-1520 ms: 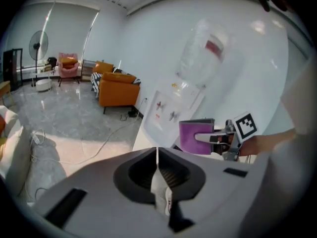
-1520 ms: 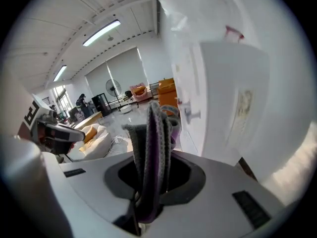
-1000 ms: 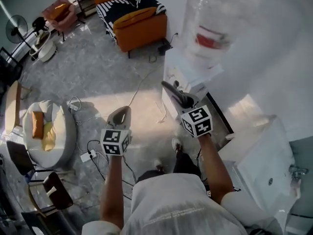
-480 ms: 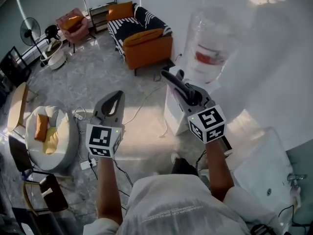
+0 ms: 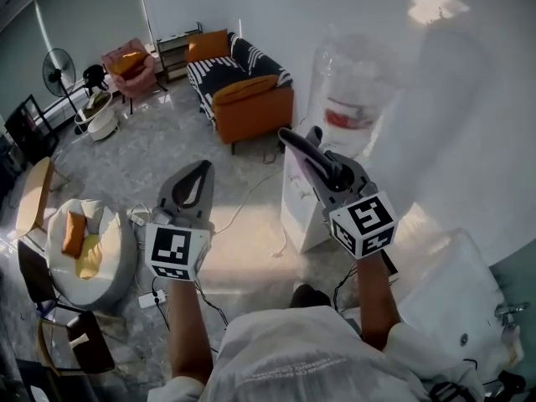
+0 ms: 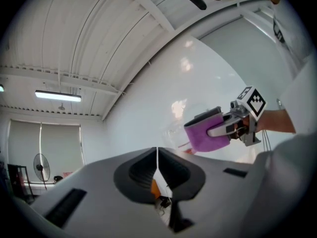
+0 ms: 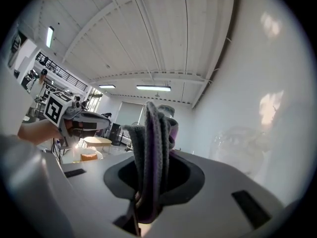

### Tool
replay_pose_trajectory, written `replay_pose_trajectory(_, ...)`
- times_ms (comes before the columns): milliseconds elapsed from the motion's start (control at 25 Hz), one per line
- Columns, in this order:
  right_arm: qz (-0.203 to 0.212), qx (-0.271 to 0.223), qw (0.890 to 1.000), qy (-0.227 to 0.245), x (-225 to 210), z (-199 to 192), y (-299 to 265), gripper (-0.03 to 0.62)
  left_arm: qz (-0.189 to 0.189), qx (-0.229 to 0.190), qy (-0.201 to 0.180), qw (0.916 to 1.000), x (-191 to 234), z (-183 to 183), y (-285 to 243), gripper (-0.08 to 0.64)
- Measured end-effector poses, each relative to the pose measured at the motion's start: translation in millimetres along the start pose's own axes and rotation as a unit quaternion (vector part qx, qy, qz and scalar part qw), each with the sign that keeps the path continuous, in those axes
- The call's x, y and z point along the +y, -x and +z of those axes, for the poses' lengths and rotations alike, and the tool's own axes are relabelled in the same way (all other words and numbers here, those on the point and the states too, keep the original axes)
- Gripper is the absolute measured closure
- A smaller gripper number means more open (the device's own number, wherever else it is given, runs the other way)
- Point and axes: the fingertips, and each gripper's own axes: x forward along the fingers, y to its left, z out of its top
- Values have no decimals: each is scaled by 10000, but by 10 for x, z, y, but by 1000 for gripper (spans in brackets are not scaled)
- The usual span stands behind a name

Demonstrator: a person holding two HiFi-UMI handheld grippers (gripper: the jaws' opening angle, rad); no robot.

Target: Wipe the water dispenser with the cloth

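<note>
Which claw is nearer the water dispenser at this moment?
Right. The right claw, shut on the cloth, hovers close beside the water dispenser; the left claw, shut and empty, is farther off, on the person's left.

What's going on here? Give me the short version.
A person stands over a water dispenser with a gripper in each hand. The right gripper is shut on a folded purple and grey cloth and is held up near the dispenser's bottle. In the right gripper view the bottle sits off to the side, so the cloth does not look to be on it yet. The left gripper is shut on nothing and is raised beside the other.
</note>
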Motion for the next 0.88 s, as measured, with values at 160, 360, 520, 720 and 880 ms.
replay_pose_trajectory(160, -18, -58, 9999, -82, -23, 23, 28, 509, -25, 4, 180, 9998, -36, 7, -11, 541)
replay_pose_trajectory(360, -6, -24, 9999, -155, -6, -39, 38, 509, -64, 102, 236, 9996, -123, -56, -20, 541)
replay_pose_trajectory(520, -4, 39, 9999, -111, -12, -75, 49, 509, -134, 174, 276, 9994, -168, -123, -36, 541)
replay_pose_trajectory(720, 34, 141, 9998, -108, 37, -117, 54, 509, -193, 236, 326, 9990, -170, -167, -29, 541)
replay_pose_trajectory(880, 66, 157, 9998, -117, 31, -157, 50, 509, -190, 240, 353, 9989, -170, -192, -51, 541)
